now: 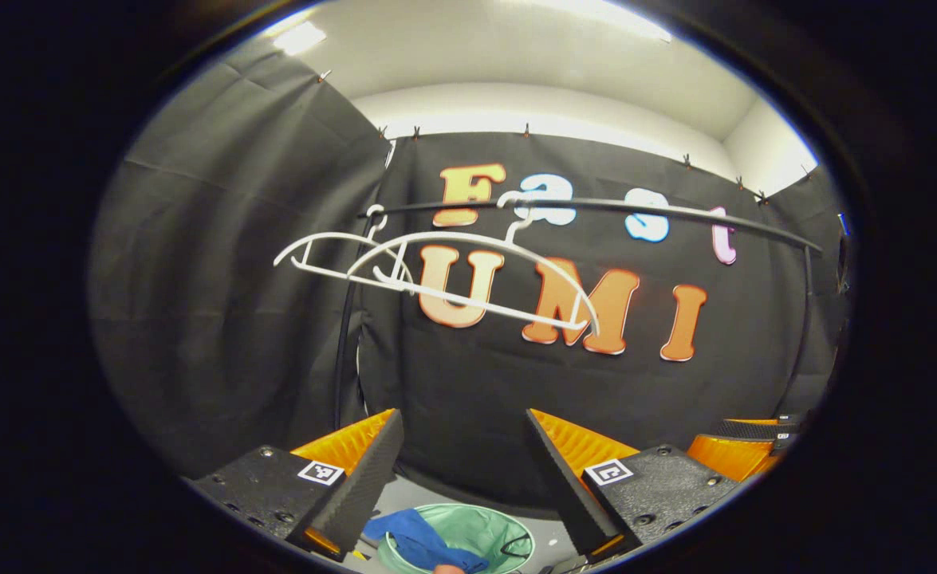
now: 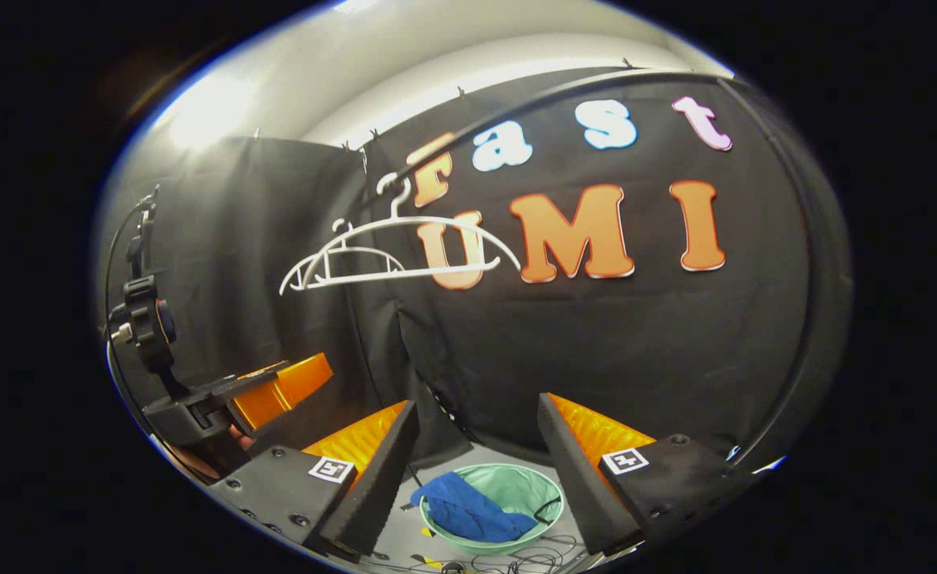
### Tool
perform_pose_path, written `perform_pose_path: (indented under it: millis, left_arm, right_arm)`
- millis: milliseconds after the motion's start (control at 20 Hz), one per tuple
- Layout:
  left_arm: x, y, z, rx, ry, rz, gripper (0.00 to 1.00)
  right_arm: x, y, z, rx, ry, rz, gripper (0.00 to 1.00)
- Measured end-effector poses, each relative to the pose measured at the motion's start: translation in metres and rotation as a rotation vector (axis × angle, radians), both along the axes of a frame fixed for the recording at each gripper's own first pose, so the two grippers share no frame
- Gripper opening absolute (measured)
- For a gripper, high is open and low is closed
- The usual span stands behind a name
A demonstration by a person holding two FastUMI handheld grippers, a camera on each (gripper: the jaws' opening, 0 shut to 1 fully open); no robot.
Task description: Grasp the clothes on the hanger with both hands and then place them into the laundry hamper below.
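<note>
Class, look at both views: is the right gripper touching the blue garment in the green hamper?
Apart. The right gripper view shows the right gripper open above the blue garment in the hamper.

Two hangers [image 1: 436,275] hang side by side on the rail [image 1: 596,209], with the clothes [image 2: 468,510] in the hamper [image 2: 536,486] on the floor below.

Bright ceiling lights [image 1: 301,36] glare overhead; fisheye bends edges; sharp focus.

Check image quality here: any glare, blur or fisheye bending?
Left gripper view: ceiling light blows out, the rail bows from fisheye, hangers sharp. Right gripper view: a broad glare patch on the ceiling, the rail strongly curved, the hamper in focus.
</note>
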State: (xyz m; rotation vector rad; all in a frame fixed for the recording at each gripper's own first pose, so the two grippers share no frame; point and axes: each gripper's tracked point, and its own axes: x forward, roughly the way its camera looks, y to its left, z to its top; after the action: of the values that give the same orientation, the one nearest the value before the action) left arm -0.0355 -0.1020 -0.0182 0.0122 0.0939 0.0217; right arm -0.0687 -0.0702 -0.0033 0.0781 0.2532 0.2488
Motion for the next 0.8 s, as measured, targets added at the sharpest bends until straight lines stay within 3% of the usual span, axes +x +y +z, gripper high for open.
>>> perform_pose_path:
  millis: [400,450,800]
  left_arm:
    - [-0.036,-0.019,0.045,0.034,-0.095,0.005,0.92]
    - [-0.041,-0.022,0.048,0.036,-0.101,-0.001,0.92]
    - [-0.063,-0.042,0.064,0.02,-0.127,-0.036,0.92]
  right_arm:
    - [-0.044,-0.029,0.079,0.005,-0.182,-0.023,0.88]
    - [-0.05,-0.032,0.086,0.008,-0.194,-0.027,1.0]
    - [-0.075,-0.048,0.105,0.007,-0.256,-0.05,0.97]
